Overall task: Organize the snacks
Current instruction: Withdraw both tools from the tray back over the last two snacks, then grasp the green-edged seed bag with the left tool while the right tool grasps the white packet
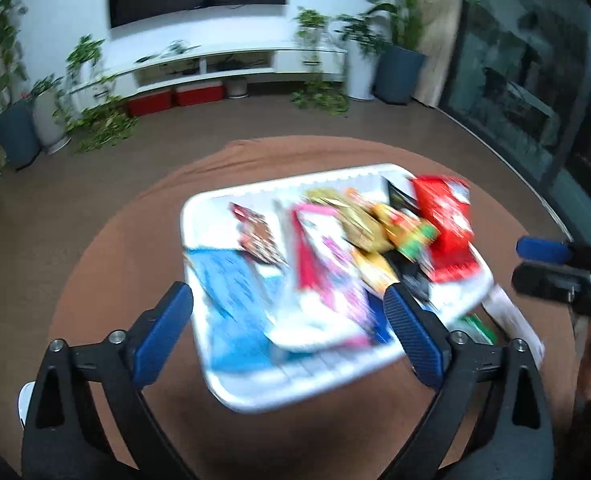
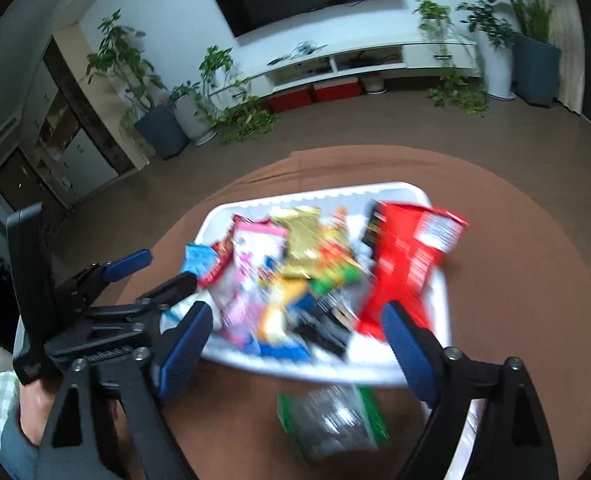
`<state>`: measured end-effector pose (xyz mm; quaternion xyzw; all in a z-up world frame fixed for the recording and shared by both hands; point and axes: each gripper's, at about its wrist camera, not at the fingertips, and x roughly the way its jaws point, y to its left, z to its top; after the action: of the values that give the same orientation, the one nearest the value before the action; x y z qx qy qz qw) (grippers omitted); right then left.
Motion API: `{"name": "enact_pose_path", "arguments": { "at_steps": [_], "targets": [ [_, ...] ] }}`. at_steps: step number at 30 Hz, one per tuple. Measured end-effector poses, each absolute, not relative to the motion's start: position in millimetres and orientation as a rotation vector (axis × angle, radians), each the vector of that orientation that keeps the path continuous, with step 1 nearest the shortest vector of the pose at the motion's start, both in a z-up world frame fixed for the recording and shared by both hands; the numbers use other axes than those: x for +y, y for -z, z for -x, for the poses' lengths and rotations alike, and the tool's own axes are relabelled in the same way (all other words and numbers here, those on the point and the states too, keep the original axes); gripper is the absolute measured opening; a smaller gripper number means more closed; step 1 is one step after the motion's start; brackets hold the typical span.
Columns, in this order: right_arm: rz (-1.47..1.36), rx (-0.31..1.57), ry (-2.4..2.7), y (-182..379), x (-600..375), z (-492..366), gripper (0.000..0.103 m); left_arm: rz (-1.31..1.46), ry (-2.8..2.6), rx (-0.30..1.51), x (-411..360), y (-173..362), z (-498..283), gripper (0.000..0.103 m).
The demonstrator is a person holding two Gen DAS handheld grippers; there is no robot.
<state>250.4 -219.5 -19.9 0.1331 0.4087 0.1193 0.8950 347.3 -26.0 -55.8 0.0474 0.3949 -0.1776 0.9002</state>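
One green-edged snack packet (image 2: 333,420) lies loose on the round brown table (image 2: 535,280), just outside the near rim of the white plastic tray (image 2: 307,368) heaped with bright packets — almost directly under the right gripper (image 2: 295,352). Its long axis seems to run away from me, though blur hides it. Right gripper and left gripper (image 1: 289,334) both gape wide, holding nothing — the right is nearer.

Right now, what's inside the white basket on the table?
The white basket holds a pile of snack packs: a red box at one end, a gold bag, a pink pack, a blue pack. Whatever lies beneath them is covered.
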Motion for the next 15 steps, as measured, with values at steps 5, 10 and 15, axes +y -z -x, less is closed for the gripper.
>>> {"name": "enact_pose_path", "arguments": {
  "at_steps": [5, 10, 15],
  "targets": [
    [-0.282, 0.849, -0.166, 36, -263, -195, 0.09, -0.217, 0.513, 0.828, -69, 73, -296, 0.099],
    [-0.28, 0.87, -0.122, 55, -287, -154, 0.09, -0.334, 0.651, 0.863, -119, 89, -273, 0.099],
    [-0.256, 0.874, -0.1, 69, -292, -137, 0.09, -0.4, 0.688, 0.915, -146, 93, -272, 0.099]
  ]
}}
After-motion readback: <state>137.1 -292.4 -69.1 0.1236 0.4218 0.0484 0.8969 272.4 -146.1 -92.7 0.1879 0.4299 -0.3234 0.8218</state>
